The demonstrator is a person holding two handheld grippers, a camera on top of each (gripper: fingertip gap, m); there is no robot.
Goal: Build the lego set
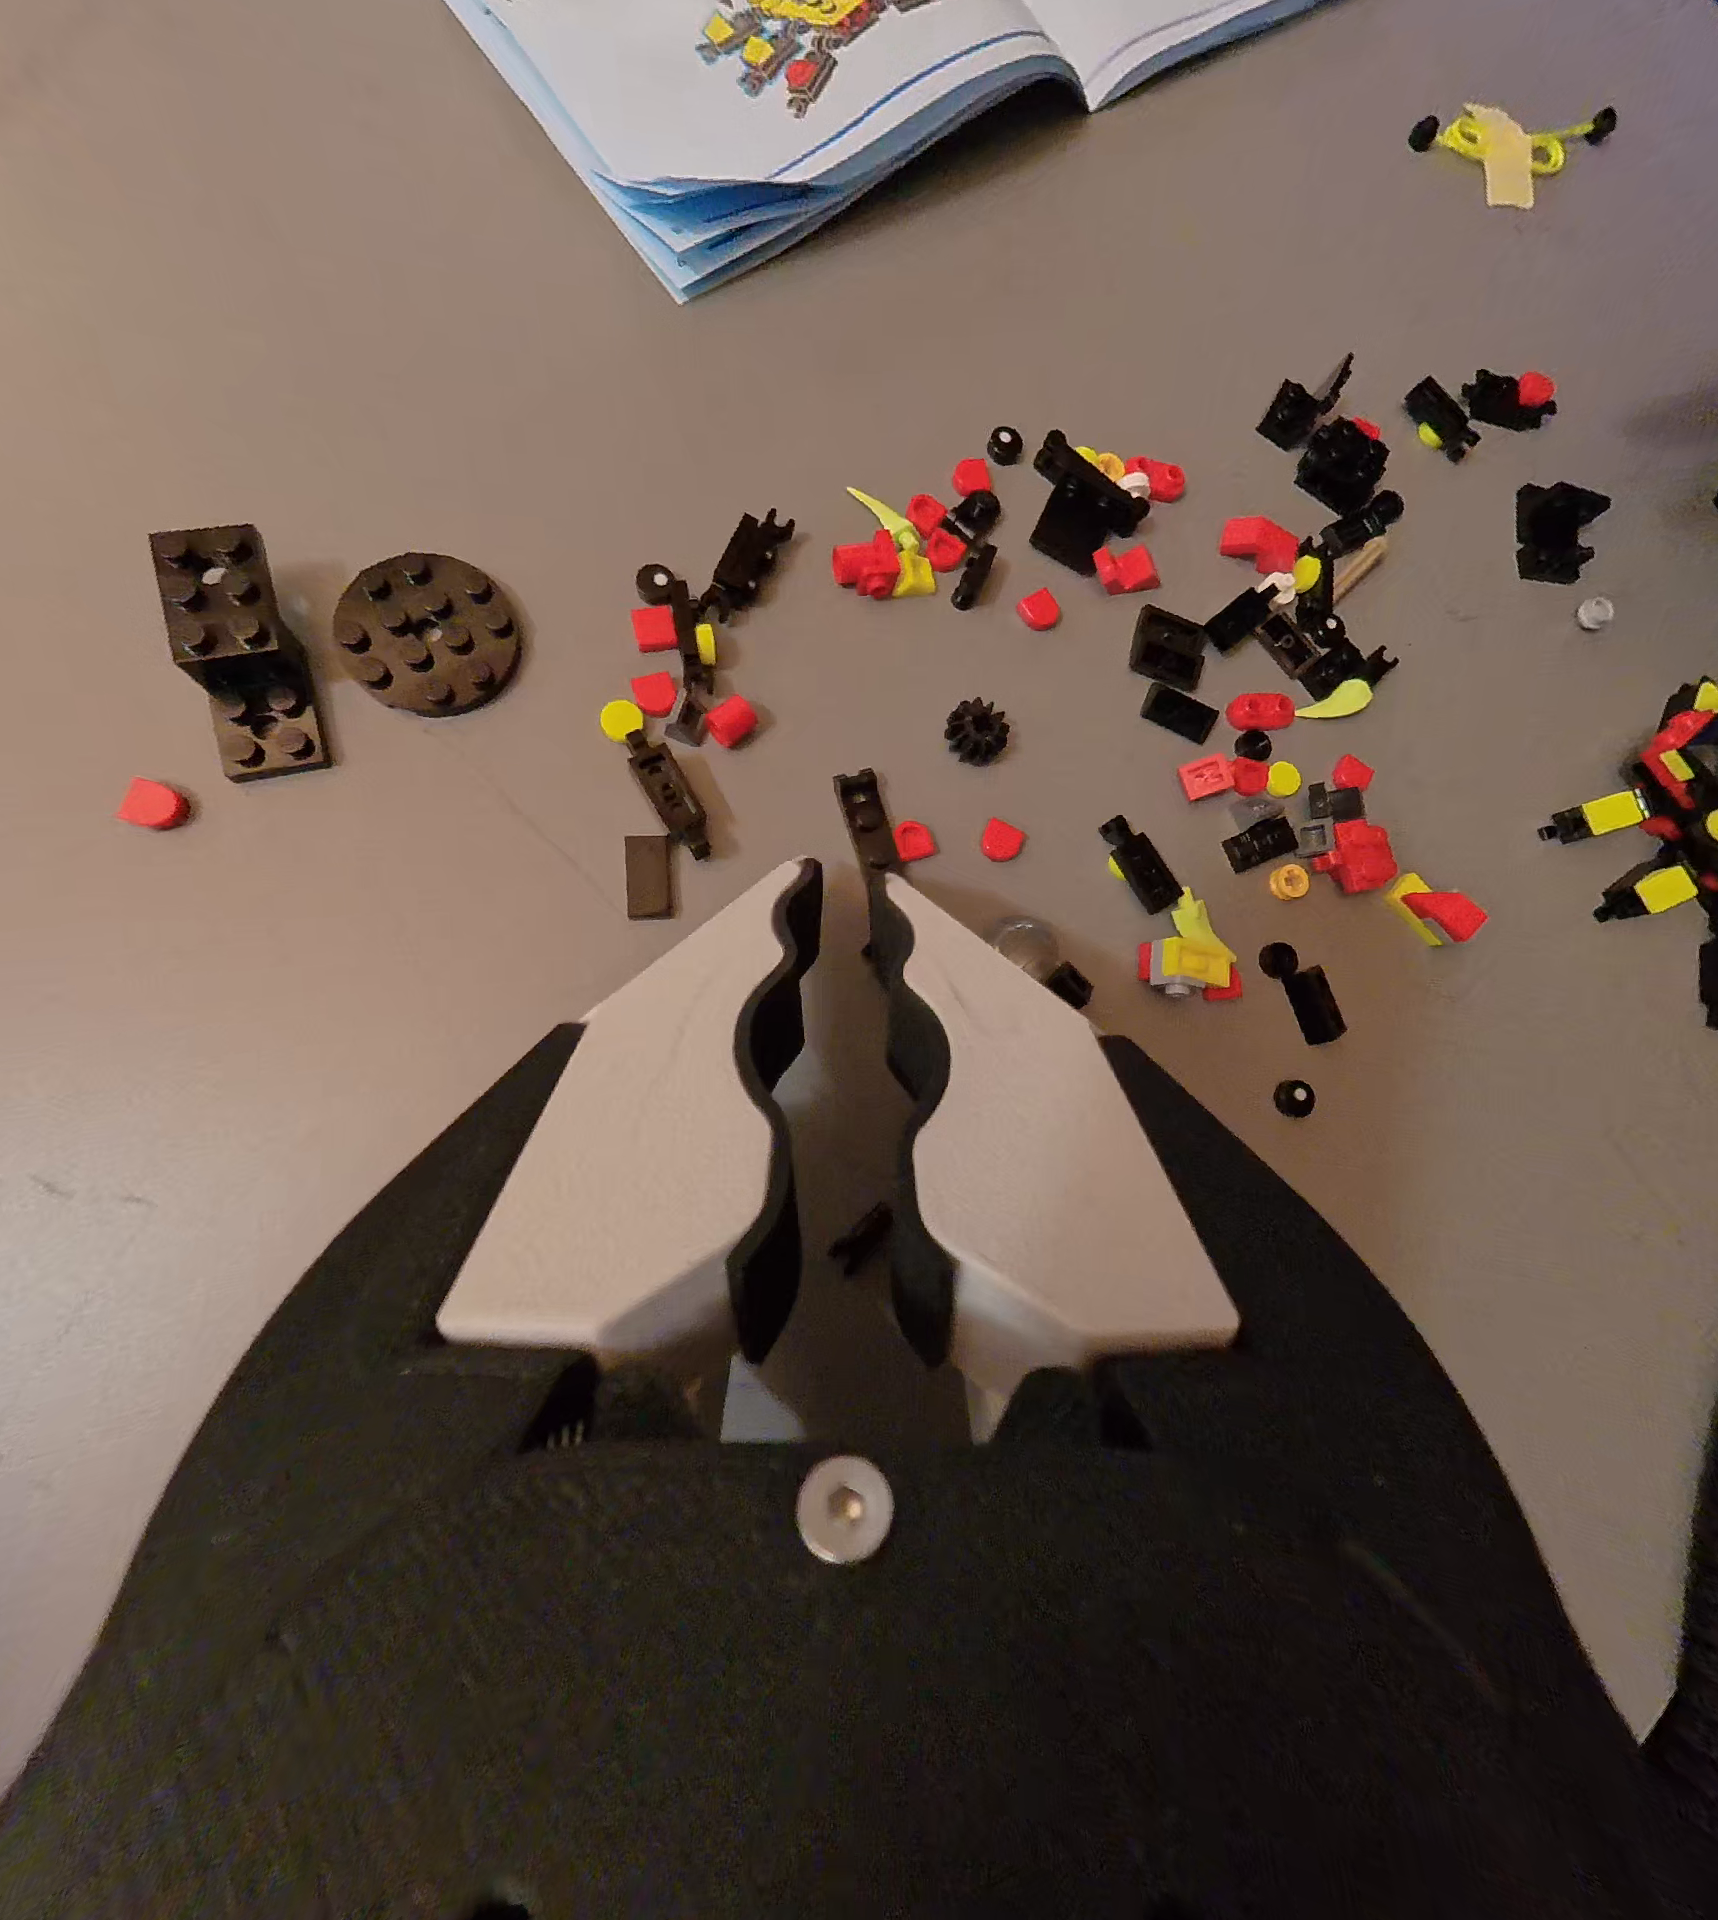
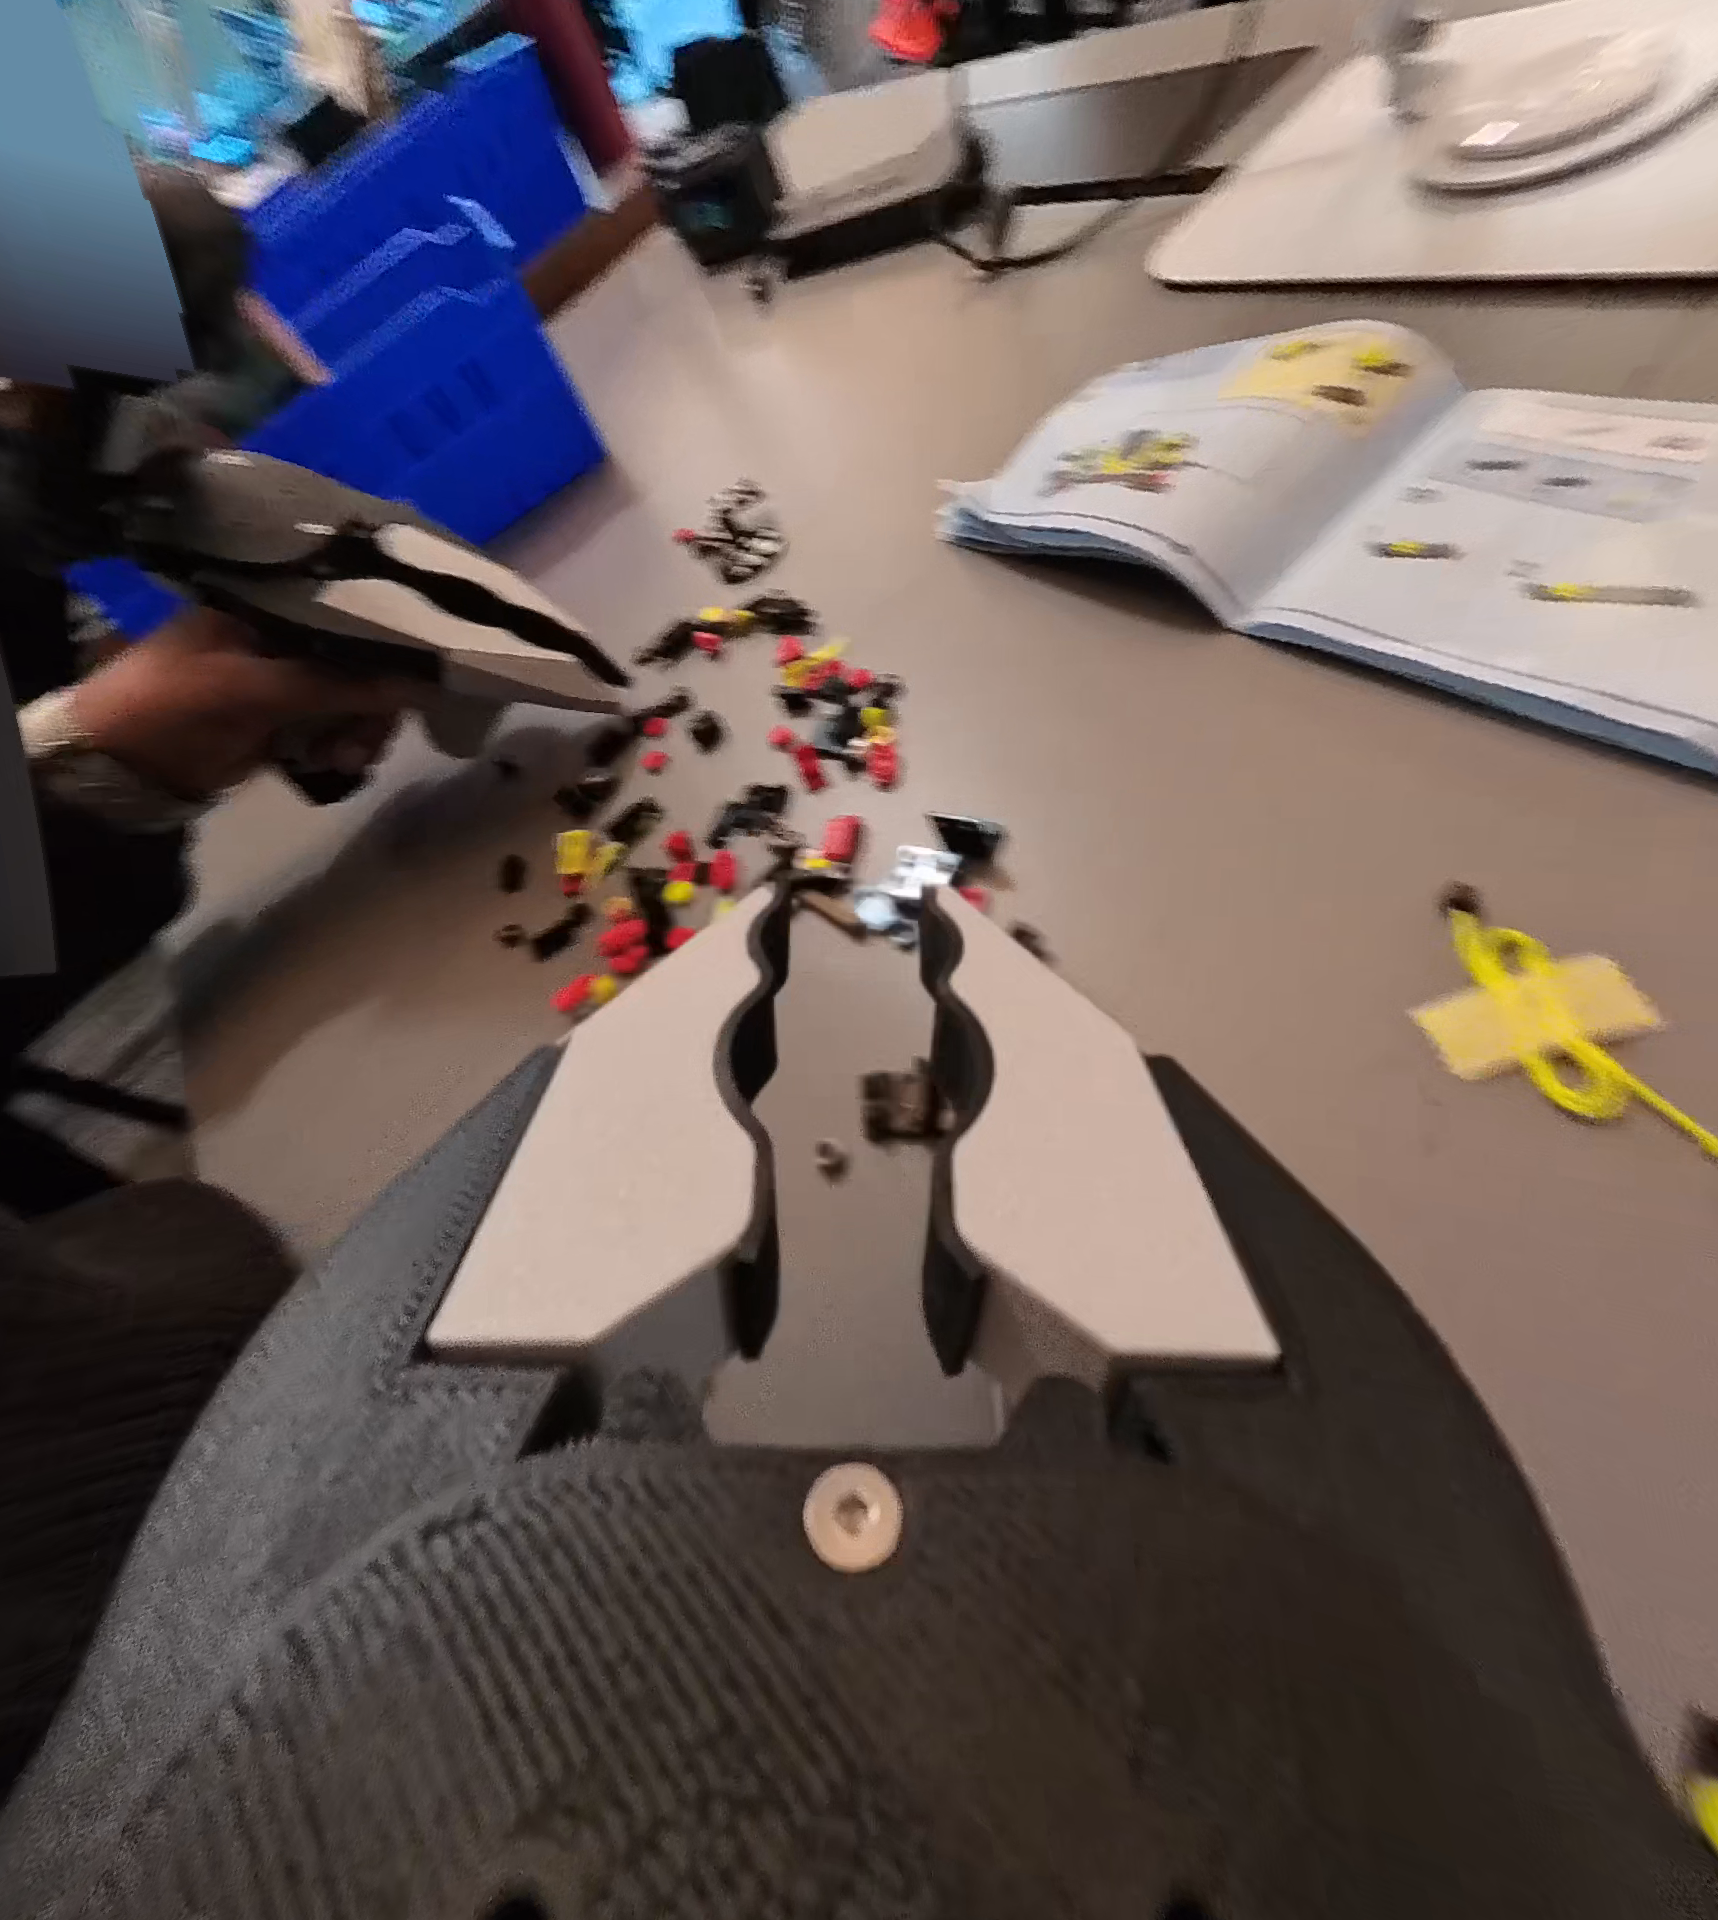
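Loose red, yellow and black lego pieces (image 1: 1042,644) lie scattered on the grey table (image 1: 315,1039). My left gripper (image 1: 850,875) hovers over them, its jaws almost closed with a slim black clip piece (image 1: 860,821) sticking out between the tips. It also shows in the right wrist view (image 2: 616,681), held in a hand. A partly built black, yellow and red model (image 1: 1707,831) lies at the right edge. My right gripper (image 2: 853,904) is open and empty, low over the near end of the pile (image 2: 730,790). That view is blurred.
An open instruction booklet (image 1: 834,104) (image 2: 1406,540) lies at the far side. A yellow string with tape (image 1: 1499,145) (image 2: 1541,1039) lies to the right. A stack of black plates (image 1: 221,623) and a round black plate (image 1: 427,634) sit left. Blue bins (image 2: 439,343) stand beyond the table.
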